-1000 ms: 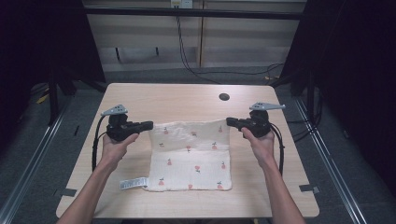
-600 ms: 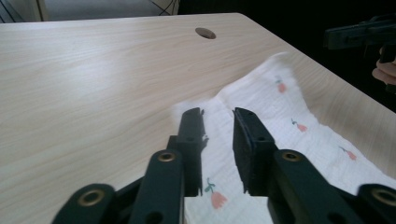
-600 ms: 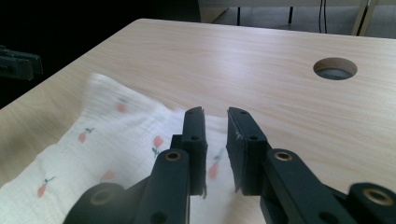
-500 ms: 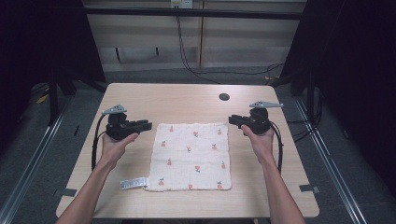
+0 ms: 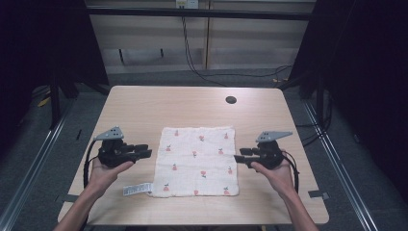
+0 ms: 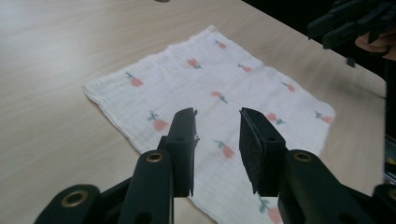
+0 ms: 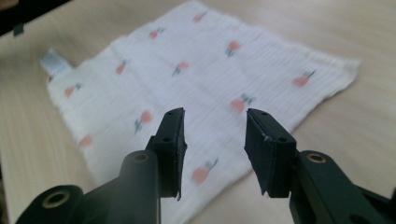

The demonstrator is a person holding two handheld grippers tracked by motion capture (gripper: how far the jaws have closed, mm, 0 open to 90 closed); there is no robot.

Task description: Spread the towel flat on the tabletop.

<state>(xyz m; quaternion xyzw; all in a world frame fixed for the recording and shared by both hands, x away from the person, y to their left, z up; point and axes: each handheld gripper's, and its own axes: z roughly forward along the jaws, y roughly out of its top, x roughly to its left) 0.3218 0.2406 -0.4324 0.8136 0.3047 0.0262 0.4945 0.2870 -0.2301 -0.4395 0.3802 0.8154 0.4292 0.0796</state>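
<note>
A white cloth [image 5: 198, 160] printed with small red fruits lies flat in the middle of the table, a white label [image 5: 137, 189] sticking out at its near left corner. My left gripper [image 5: 144, 152] hovers just off the cloth's left edge, jaws open and empty, pointing right. My right gripper [image 5: 239, 158] sits at the cloth's right edge, open and empty, pointing left. In the left gripper view the cloth [image 6: 210, 98] spreads beyond my open left gripper [image 6: 217, 140]. Past my open right gripper [image 7: 212, 142] in its own view lie the cloth [image 7: 196, 70] and its label [image 7: 53, 63].
The wooden table [image 5: 144, 106] has a dark round grommet hole [image 5: 231, 99] at the back right. Cables trail from both grippers toward the table's sides. A dark floor and black frame posts surround the table.
Both grippers let go of the cloth's far corners and drew back toward the near side. The cloth now lies flat and spread out.
</note>
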